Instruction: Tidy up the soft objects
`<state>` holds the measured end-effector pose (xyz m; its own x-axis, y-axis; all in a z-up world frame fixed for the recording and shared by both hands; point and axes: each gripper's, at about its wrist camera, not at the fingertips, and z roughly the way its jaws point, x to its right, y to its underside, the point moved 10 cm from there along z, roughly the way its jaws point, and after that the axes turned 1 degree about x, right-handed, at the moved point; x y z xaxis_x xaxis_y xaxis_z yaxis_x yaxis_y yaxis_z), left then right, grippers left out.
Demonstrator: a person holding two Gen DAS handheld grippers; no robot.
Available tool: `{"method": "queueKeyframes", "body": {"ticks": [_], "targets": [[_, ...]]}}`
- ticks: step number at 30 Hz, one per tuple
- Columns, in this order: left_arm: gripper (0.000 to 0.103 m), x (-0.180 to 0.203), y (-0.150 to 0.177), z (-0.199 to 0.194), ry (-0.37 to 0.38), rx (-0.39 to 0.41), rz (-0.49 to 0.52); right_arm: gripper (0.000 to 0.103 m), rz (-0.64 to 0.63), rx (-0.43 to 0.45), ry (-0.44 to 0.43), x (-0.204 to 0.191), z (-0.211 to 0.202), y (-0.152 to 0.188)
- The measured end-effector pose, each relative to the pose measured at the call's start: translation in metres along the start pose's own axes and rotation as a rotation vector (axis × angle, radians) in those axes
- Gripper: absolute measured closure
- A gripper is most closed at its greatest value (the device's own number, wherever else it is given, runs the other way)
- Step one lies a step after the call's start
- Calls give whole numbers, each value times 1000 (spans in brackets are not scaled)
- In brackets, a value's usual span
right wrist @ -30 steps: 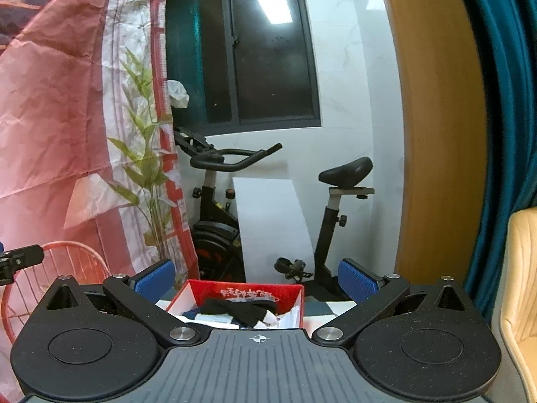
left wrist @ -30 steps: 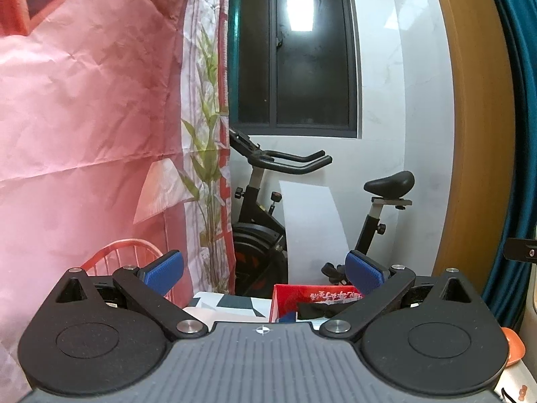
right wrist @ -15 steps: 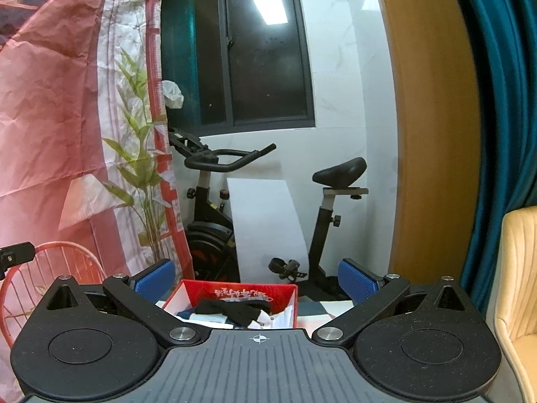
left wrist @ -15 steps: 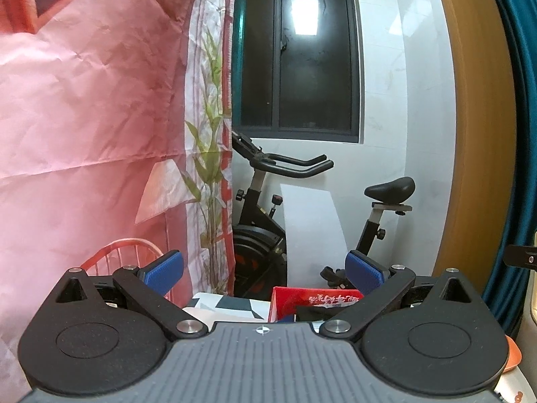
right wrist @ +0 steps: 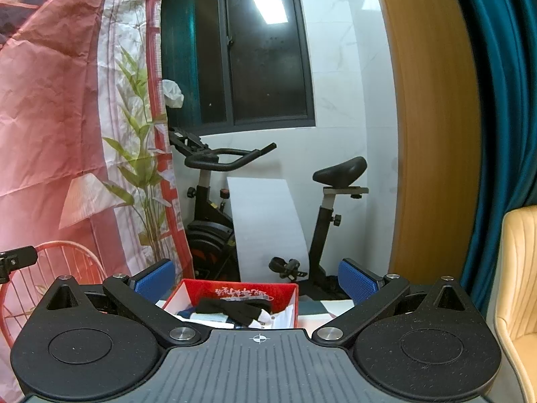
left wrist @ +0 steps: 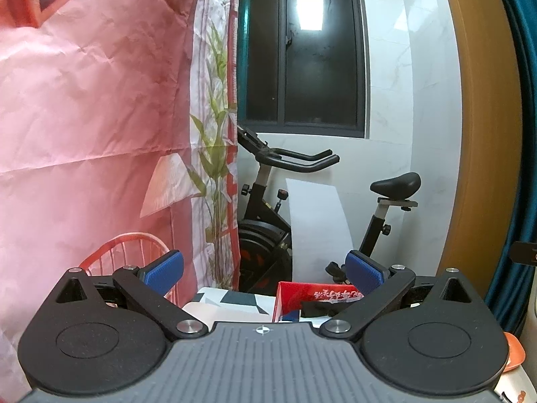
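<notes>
From the left wrist we see our left gripper [left wrist: 265, 270] spread wide and empty, the red box [left wrist: 289, 297] at the tabletop's [left wrist: 231, 300] far edge. From the right wrist, our right gripper [right wrist: 256, 277] gapes empty; black socks [right wrist: 231, 307] lie inside the box [right wrist: 235, 290].

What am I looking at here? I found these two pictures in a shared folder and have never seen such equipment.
A person holds one hand-held claw in each hand, and each carries a camera looking forward along its two blue-padded fingers. One picture shows the left claw, the other the right claw. Both are open and hold nothing. Ahead, on a patterned table, stands a red box containing soft things, among them a black cloth item. Behind is an exercise bike.
</notes>
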<state>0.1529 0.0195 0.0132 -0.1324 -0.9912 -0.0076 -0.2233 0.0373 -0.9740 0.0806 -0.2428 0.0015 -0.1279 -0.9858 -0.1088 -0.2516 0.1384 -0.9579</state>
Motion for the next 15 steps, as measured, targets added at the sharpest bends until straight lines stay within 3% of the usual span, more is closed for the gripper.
{"method": "queueKeyframes", "body": {"ticks": [15], "targets": [[0, -1, 1, 0, -3, -8, -9, 0, -3, -6, -6, -2, 2, 0]]}}
